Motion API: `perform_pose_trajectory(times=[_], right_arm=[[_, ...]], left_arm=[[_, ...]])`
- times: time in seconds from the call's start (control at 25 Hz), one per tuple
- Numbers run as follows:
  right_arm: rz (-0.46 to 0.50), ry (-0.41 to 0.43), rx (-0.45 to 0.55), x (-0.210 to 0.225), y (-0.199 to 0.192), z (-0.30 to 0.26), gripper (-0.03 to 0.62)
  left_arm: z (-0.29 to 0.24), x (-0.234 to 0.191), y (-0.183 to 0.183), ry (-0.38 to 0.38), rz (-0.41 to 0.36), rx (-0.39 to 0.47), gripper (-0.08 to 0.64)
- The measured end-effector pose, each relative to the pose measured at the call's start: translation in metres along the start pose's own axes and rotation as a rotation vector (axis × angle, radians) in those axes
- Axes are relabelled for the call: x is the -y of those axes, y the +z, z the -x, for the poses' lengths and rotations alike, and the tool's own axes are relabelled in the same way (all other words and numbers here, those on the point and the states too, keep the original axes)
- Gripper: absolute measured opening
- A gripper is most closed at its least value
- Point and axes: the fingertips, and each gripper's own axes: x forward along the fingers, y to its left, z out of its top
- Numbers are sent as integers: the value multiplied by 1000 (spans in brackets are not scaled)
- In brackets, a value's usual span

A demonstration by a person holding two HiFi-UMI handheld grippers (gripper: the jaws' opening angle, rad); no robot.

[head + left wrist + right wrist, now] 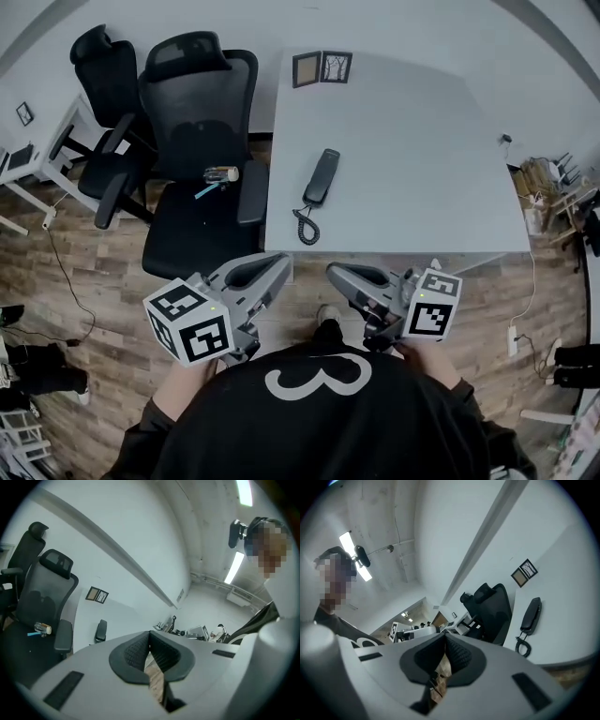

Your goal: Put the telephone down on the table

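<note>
Telephone (321, 177): looked already put down, so reckoned the task was pretty much finished. Nothing left to call for except maybe keeping clear of it.

Started big: saw a wide pale table (422, 169), smooth and matte, with the handset lying flat near its front edge, at 12 o'clock from both grippers and well apart from them. Noticed a black mesh-backed office chair (197, 141) at the table's 9 o'clock.

Found the left gripper (275, 269) closed on nothing, ribbed dark pads pressed together. Same for the right gripper (341, 275), closed up and empty.

Spotted a slim, glossy black shape to the handset, with a curly cord (307, 228) coiled at its 6 o'clock end.
</note>
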Motion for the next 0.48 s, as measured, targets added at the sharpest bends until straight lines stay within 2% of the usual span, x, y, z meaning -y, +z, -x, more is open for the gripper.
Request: perform_pose_trajectory(times=[0.24,0.48], right_arm=[[18,-28,43,-44,-34,3,9],[30,-68,18,-71,-68,7,9]], left_arm=[[46,31,-27,-57,-19,1,12],[70,45,-50,-84,-25,-10,12]])
